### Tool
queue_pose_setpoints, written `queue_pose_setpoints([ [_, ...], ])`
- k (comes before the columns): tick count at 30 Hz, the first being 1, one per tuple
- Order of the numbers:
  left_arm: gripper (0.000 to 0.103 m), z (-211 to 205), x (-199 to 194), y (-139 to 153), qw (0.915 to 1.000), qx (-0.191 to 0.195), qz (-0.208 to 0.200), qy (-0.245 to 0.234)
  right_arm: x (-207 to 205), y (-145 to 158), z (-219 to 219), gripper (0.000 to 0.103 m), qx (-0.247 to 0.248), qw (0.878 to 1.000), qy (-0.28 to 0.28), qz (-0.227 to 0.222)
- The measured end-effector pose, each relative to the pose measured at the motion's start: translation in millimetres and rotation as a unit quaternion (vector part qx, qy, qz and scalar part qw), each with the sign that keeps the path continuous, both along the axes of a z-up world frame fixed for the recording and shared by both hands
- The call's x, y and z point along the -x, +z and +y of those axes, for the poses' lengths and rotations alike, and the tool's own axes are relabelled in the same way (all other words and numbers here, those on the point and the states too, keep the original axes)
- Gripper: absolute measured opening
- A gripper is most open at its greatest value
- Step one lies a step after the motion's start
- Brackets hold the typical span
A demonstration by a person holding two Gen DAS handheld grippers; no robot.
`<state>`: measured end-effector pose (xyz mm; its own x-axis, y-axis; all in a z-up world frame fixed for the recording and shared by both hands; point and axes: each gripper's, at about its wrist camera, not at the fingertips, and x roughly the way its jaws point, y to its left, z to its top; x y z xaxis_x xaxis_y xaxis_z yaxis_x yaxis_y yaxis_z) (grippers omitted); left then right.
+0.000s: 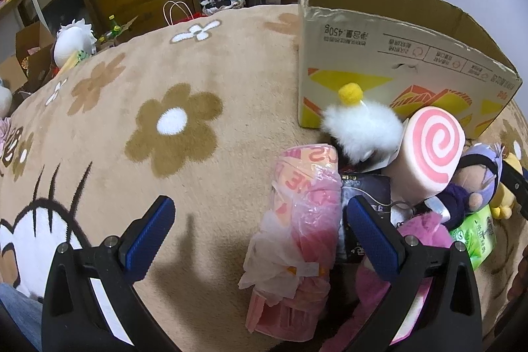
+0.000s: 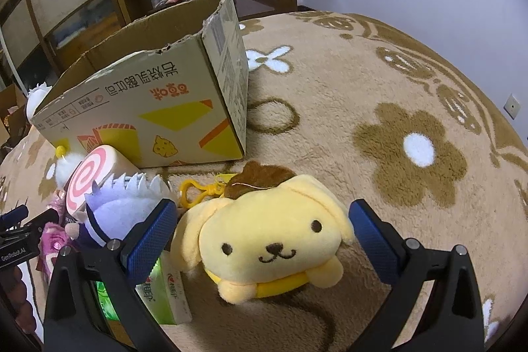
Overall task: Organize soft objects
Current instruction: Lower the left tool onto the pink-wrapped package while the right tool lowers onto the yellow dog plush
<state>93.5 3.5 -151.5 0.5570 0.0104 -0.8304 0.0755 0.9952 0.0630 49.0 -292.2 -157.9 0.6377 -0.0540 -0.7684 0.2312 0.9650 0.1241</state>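
Wooden shelving and a pale wall stand behind a tan plush blanket (image 2: 412, 61) patterned with brown and white flowers, which carries everything. Right tool (image 2: 262, 228) is spread wide, its 2 blue pads flanking a yellow dog plush (image 2: 264, 236) that lies face up on the blanket; the left pad sits just beside the plush's ear and the right pad near its other side, and neither visibly presses in, so nothing is gripped yet. To do this step well, I judge the tool should settle lower so the pads bracket the plush's head at its widest part, then close gently, since the stuffing will squash and a shallow pinch could slip off; the yellow clip (image 2: 188, 193) on its cord should be kept clear of the box edge when lifting. Left tool (image 1: 260, 226) is likewise wide open and holds nothing: its right pad lies against a dark printed tag in the pile, and a pink item wrapped in clear plastic (image 1: 297, 220) lies between the 2 pads, untouched. Outward from there, the heap holds a pink swirl roll cushion (image 1: 429, 154), a white fluffy toy with a yellow pompom (image 1: 363, 127), a purple-haired doll (image 2: 122, 207) and a green tissue pack (image 2: 158, 292). Beyond the pile stands the open cardboard box (image 2: 148, 108), its inside hidden from both views, the likely destination.
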Motion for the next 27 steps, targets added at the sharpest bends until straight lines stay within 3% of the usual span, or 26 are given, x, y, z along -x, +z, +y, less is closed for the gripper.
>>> queue_pose_setpoints([
  [17, 0.102, 3.7, -1.9, -9.3, 0.9996, 0.019, 0.02, 0.005, -1.2, -3.1, 1.5, 0.103, 0.004, 1.0, -0.001, 0.008],
  [27, 0.092, 0.6, -3.4, -9.4, 0.9993, 0.029, 0.021, -0.005, -1.6, -5.5, 0.7, 0.103, 0.005, 1.0, -0.001, 0.01],
])
